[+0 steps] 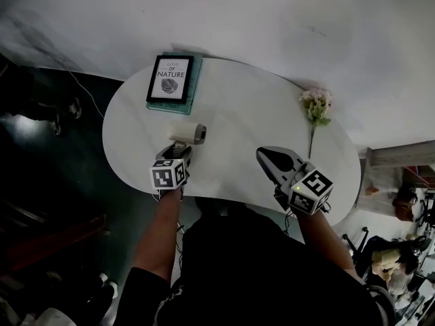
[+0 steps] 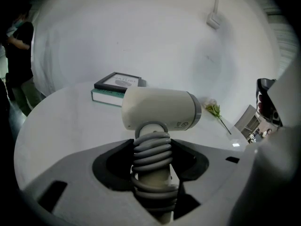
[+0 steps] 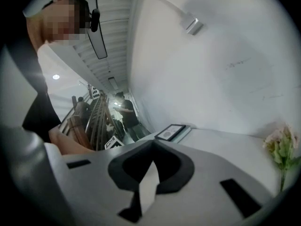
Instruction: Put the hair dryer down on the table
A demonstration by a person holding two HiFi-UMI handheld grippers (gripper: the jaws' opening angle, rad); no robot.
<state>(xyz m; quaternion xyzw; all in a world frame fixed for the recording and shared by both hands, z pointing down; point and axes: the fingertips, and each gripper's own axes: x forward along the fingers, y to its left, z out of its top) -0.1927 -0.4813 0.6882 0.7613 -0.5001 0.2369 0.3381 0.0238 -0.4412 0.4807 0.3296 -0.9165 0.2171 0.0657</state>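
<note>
White oval table [image 1: 238, 111], bearing everything listed below. Stack of two books [image 1: 170, 79] at the far left edge, a dark cover titled "OF NATURE" over a teal volume, set well apart from the working area at the near edge. Right gripper [image 1: 269, 156], over the near right part of the table, fingertips drawn together with nothing between them; idle, probably held aside so as not to crowd the other hand's work. Left gripper [image 1: 178, 152], at the near left edge, jaws clamped from both sides on the handle of the hair dryer [image 1: 188, 133], squarely on the grey cord [image 2: 151, 152] coiled round that handle; the coil gives a thick, soft purchase. Cream barrel of the dryer lying crosswise beyond the jaws, grey nozzle end pointing right, low over the table between the books and the near edge. Contact with the tabletop not decidable from any view; set-down judged close to done or just reached, release still outstanding. Sprig of pale pink flowers [image 1: 315, 105] on a thin green stem, at the far right, well clear of both grippers.
</note>
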